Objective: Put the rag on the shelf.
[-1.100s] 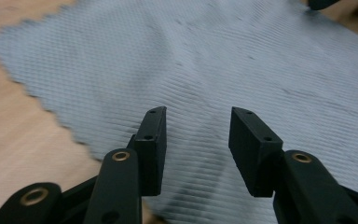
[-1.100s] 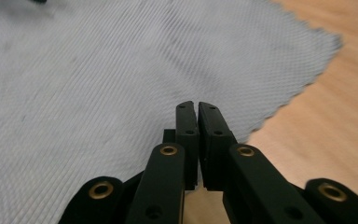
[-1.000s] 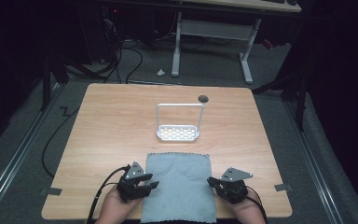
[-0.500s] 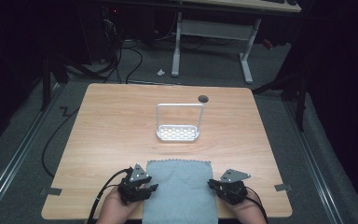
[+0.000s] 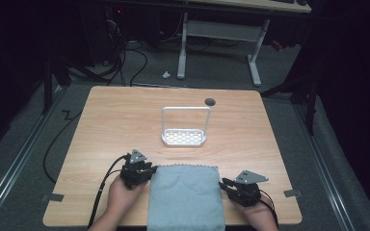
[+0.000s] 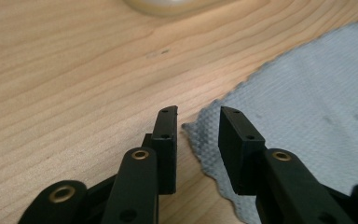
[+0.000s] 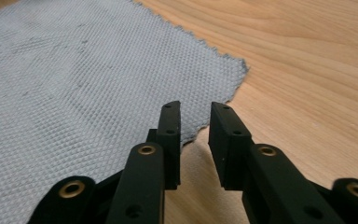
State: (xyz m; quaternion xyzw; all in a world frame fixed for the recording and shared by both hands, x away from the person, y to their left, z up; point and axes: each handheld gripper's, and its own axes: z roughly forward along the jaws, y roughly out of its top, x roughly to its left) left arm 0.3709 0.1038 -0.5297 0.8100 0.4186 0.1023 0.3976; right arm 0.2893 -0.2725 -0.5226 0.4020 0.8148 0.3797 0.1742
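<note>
Cloth (image 5: 185,197) lies flat on the desk (image 5: 125,125) between the unclenched left gripper (image 5: 147,172), whose jaws have just been closing, and right gripper (image 5: 225,185), just opening; either could miss its corner.

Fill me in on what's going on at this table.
A person holds a gripper in each hand at either side of a grey cloth lying flat on the near part of the wooden table. The left gripper has just been closing, with a cloth corner between its fingers but not pinched. The right gripper has just been opening at the cloth's other edge, holding nothing. A small white rack stands untouched farther back.
</note>
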